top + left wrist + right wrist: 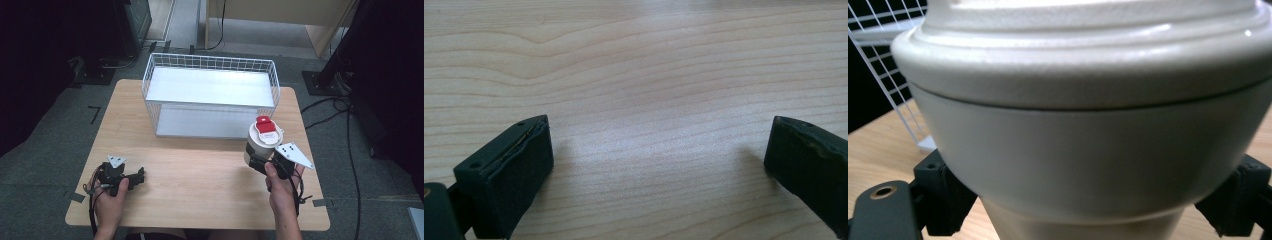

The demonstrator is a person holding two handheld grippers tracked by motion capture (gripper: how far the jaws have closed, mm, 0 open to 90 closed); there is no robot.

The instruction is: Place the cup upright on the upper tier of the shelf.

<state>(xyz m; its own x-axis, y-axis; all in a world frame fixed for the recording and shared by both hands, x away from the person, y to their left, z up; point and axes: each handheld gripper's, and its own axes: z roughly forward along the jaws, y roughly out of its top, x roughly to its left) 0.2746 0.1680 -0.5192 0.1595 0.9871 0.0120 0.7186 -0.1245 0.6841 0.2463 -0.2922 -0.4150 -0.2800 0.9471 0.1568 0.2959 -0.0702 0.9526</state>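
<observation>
Closest to you, your left hand (111, 199) is sitting low at the front left of the desk (200, 185), holding the left tongs (141, 176) just above the wood. In the left gripper view those tongs (659, 150) are spread wide, with nothing but bare wood grain between the two black jaws.

Over on your right, your right hand (282, 187) has the right tongs (256, 161) clamped onto the cream tumbler (262, 145). You're gripping it on the lower body, under the wider top band. The right gripper view backs that up: the tumbler (1088, 140) sits right up against the camera with a black jaw pressed in on each side of its narrower lower part. The tumbler stands upright near the right side of the desk, with a red and white flip lid (266, 127) on top. Can't quite tell if its base is on the wood or just off it.

Just behind the tumbler, further back, is the white wire shelf rack (210, 92), sitting in the middle of the far half of the desk. The tumbler is right by its front right corner, close but apart as far as I can see.
</observation>
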